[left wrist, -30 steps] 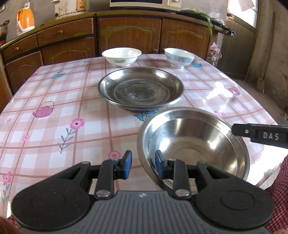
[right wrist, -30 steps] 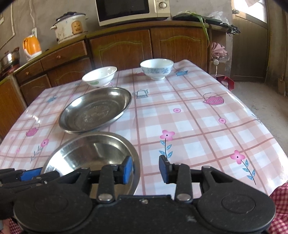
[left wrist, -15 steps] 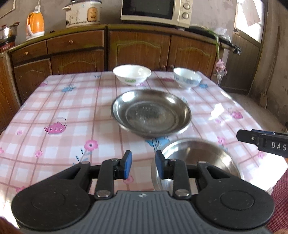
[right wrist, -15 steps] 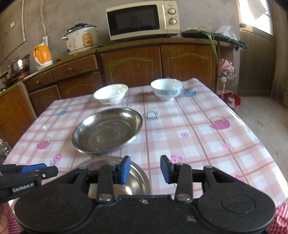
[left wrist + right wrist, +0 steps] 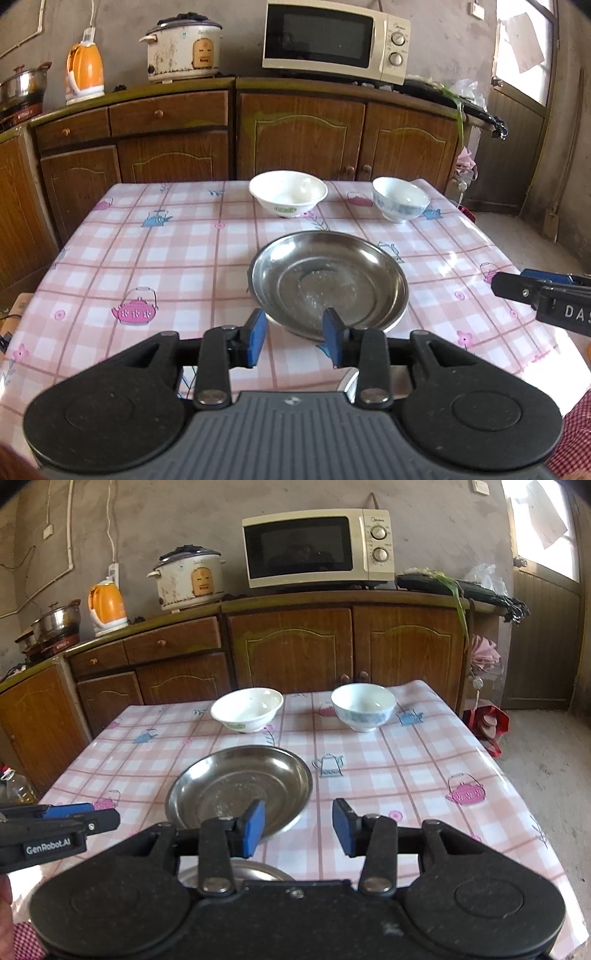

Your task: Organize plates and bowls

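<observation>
Currently the left tool (image 5: 293,339) and the right tool (image 5: 299,827) both hang above the near edge of the tabletop (image 5: 177,254) with jaws apart and nothing between them. Directly below them, a steel bowl (image 5: 258,873) shows only as a sliver of rim, so an approach made from this pose risks clipping that rim and sliding the bowl off the near edge. Ahead, the steel plate (image 5: 328,282) lies flat; its thin, sloped rim offers little purchase, and a shallow grip could slip. Farther back stand the white bowl with a green mark (image 5: 288,194) and the blue-patterned bowl (image 5: 400,199), well apart; nesting them off-centre could chip or tip the ceramic.
</observation>
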A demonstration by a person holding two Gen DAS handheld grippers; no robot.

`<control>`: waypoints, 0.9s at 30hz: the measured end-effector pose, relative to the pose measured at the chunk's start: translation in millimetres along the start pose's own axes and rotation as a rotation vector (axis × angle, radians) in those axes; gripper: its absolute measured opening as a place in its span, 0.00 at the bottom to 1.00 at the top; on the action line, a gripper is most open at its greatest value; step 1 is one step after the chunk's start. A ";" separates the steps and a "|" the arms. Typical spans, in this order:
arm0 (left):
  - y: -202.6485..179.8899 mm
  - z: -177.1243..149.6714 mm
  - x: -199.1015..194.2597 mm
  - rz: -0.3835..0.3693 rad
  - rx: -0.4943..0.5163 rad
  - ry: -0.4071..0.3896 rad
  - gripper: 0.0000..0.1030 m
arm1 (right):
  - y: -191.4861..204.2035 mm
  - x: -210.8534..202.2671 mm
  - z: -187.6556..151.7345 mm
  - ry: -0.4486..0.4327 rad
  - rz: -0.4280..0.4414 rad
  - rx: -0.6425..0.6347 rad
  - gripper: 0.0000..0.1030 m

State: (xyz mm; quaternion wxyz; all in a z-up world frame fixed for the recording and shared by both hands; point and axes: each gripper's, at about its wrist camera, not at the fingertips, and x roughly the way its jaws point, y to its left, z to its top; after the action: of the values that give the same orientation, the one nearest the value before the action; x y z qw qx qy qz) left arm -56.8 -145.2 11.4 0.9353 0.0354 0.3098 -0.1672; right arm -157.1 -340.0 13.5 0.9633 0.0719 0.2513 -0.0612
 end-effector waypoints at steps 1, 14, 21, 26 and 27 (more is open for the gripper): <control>-0.1 1.4 -0.3 0.003 0.003 -0.001 0.35 | 1.5 0.5 2.2 -0.003 0.000 -0.006 0.50; 1.9 19.7 6.4 0.013 0.004 -0.012 0.43 | 9.1 11.0 17.4 -0.017 0.015 -0.019 0.59; 3.4 25.1 13.0 0.017 -0.002 -0.008 0.45 | 8.8 19.7 22.9 -0.013 0.017 -0.016 0.60; 3.9 29.3 17.9 0.021 -0.002 -0.005 0.45 | 7.1 25.5 26.1 -0.010 0.018 -0.012 0.62; 4.7 30.3 19.1 0.021 -0.004 -0.004 0.46 | 6.2 27.4 27.3 -0.010 0.019 -0.010 0.62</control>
State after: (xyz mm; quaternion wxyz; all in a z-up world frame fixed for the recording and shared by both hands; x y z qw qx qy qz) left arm -23.7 -151.5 24.3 0.9377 0.0365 0.3080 -0.1566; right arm -119.5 -340.7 24.3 0.9654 0.0690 0.2462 -0.0512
